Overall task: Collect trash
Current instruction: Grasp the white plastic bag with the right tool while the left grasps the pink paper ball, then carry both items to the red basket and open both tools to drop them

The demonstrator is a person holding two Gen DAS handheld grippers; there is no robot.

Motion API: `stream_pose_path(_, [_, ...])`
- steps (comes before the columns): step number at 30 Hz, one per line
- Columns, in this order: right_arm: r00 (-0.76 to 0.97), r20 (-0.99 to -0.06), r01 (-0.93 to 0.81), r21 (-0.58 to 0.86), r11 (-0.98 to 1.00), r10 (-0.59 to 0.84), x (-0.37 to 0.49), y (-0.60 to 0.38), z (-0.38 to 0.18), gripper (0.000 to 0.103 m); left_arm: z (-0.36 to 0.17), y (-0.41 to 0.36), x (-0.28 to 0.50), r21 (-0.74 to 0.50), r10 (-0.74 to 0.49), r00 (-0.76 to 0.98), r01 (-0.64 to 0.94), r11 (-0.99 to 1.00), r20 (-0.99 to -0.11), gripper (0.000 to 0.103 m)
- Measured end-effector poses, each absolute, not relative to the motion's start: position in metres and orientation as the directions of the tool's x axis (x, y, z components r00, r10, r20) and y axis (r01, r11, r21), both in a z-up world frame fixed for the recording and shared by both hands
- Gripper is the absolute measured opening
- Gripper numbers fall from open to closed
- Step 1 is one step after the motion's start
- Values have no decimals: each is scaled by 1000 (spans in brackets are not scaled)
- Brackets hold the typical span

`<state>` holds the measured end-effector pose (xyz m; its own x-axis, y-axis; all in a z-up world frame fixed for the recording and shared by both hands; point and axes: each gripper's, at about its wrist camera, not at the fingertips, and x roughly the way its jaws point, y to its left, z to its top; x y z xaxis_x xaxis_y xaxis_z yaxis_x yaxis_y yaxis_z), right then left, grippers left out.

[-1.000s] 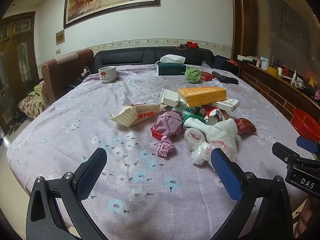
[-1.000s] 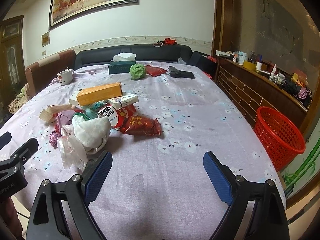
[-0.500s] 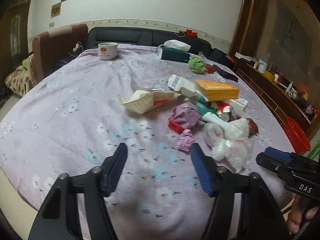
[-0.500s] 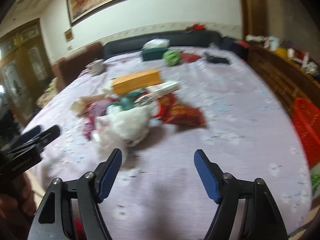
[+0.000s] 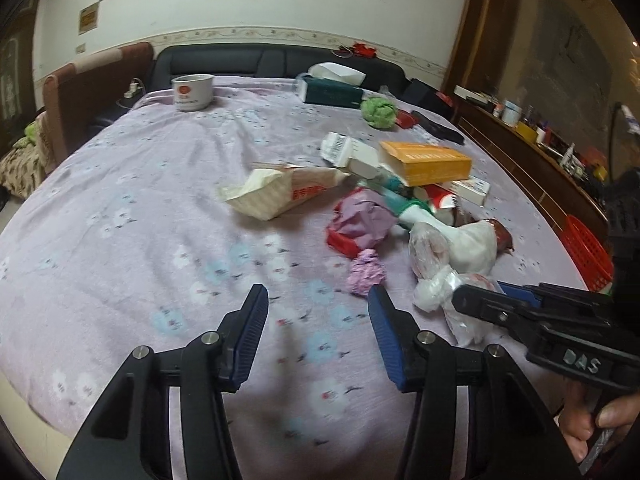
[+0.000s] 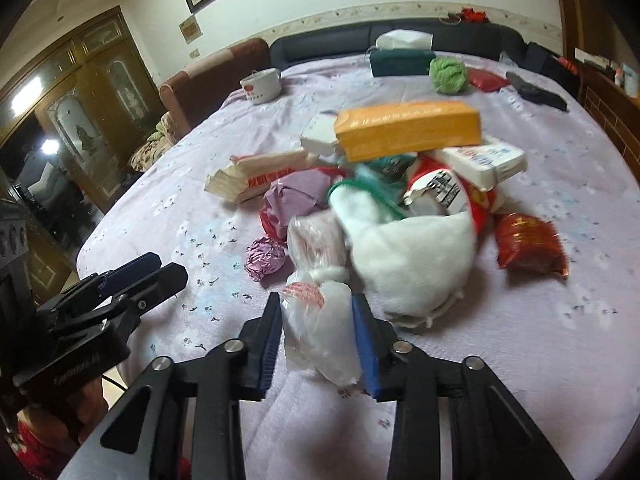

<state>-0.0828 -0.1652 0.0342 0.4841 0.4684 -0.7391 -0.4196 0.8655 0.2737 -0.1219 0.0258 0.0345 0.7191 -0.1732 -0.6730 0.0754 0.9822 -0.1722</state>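
Observation:
A pile of trash lies on the purple flowered tablecloth (image 5: 120, 240): an orange box (image 6: 408, 130), a white cloth bag (image 6: 412, 252), a crumpled pink paper ball (image 6: 264, 258), a red snack packet (image 6: 530, 242) and a clear plastic bag (image 6: 320, 320). My right gripper (image 6: 318, 332) has its blue pads around the clear plastic bag, closed onto it. My left gripper (image 5: 318, 340) is open and empty over bare cloth, just short of the pink paper ball (image 5: 366, 272). The right gripper also shows in the left wrist view (image 5: 500, 300).
A white mug (image 5: 193, 92), a green tissue box (image 5: 334, 94) and a green ball (image 5: 378, 110) stand at the far side. A red basket (image 5: 588, 248) sits beyond the table's right edge. A sofa runs along the back wall.
My right gripper moved left to the pile and closed around the clear plastic bag. My left gripper narrowed its jaws and moved forward toward the pink paper ball.

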Motion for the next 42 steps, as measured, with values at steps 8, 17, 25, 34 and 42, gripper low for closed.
stream_pose_path(8, [506,-693,-414,328,849,514,-107,-201,46,29,21,-6,-87,-169,-223,635,145,975,-740,35])
stream_pose_path(17, [562,-657,-388,326,862,502,-126,-232,56,29,15,-10,-66,-164,-203,608,120,979,-767,25])
stream_pose_path(25, [562,-612,-425,363,829,556,-133,-244,64,29,31,-11,-90,-188,-236,647,144,972,-726,25])
stream_pose_path(34, [613,-578,-410,350,842,539,-136,-255,73,28,55,-41,-97,-179,-287,664,228,957,-691,25])
stream_pose_path(42, [649,-576,-326,380,866,497,-129,-290,71,28,71,-100,-92,-149,-350,646,345,927,-679,25])
